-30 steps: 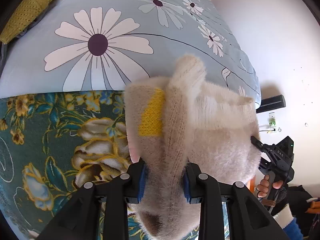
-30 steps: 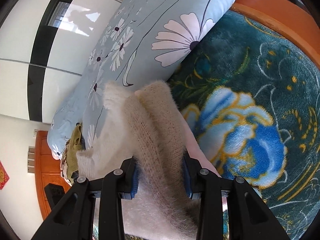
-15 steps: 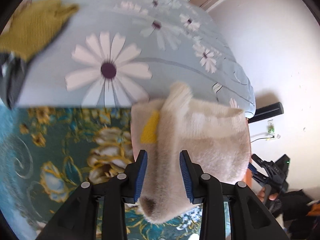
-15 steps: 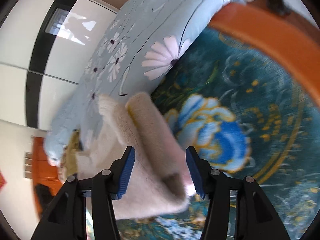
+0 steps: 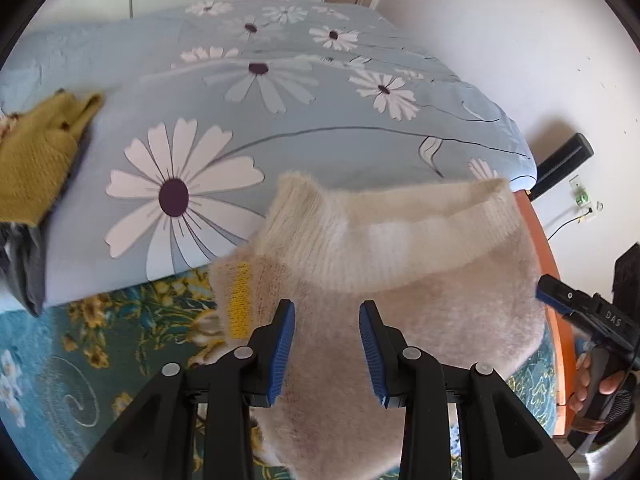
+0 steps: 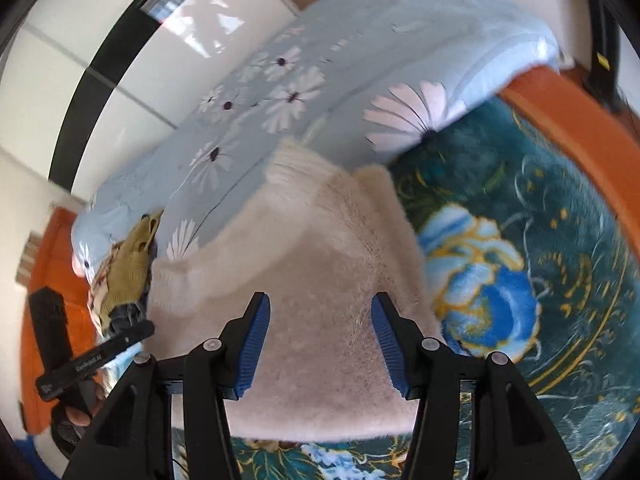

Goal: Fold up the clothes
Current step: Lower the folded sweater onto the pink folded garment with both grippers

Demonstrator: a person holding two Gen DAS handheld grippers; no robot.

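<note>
A fluffy cream sweater (image 5: 400, 272) with a yellow patch lies folded on the teal floral blanket (image 5: 80, 344), its far edge against the light blue daisy quilt (image 5: 224, 128). It also shows in the right wrist view (image 6: 320, 272). My left gripper (image 5: 327, 344) is open, its jaws apart above the sweater's near part. My right gripper (image 6: 320, 344) is open over the sweater from the other side, and it shows at the right edge of the left wrist view (image 5: 584, 316).
A mustard knit garment (image 5: 36, 160) lies on a pile of clothes at the left on the quilt; it also shows in the right wrist view (image 6: 128, 268). An orange wooden bed frame (image 6: 580, 128) borders the blanket. White walls and wardrobe doors stand behind.
Both grippers have opened and let go of the sweater, then drawn back from it. The sweater now lies flat and folded on the blanket.
</note>
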